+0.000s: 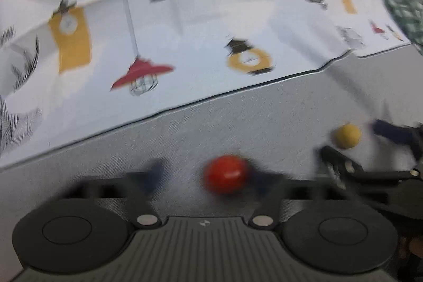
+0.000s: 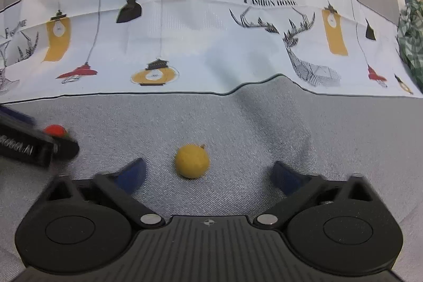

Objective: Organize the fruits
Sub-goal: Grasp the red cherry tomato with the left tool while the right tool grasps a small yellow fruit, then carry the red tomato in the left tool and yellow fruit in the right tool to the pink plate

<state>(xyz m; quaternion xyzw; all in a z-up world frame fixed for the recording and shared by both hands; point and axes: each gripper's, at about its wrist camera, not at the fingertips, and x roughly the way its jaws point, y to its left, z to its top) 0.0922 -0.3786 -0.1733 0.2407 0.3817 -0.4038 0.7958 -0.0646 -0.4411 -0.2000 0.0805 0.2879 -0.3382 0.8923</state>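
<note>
A small red fruit point(image 1: 226, 177) lies on the grey fabric surface point(image 1: 238, 123), between the blurred blue fingers point(image 1: 156, 172) of my left gripper point(image 1: 208, 173). It sits hard against the right finger, and the gripper is shut on it. A round yellow fruit point(image 2: 192, 161) rests on the same fabric, centred between the blue fingers point(image 2: 132, 172) of my right gripper point(image 2: 208, 170). That gripper is open and touches nothing. The left wrist view also shows the yellow fruit point(image 1: 346, 135) at its right. The left gripper's body point(image 2: 39, 144) and the red fruit point(image 2: 54, 130) appear at the left of the right wrist view.
A white cloth point(image 2: 211, 49) printed with lamps and deer heads lies across the grey fabric beyond both fruits, its wavy near edge close behind them. A green checked cloth point(image 2: 411, 36) is bunched at the far right. The two grippers stand side by side, close together.
</note>
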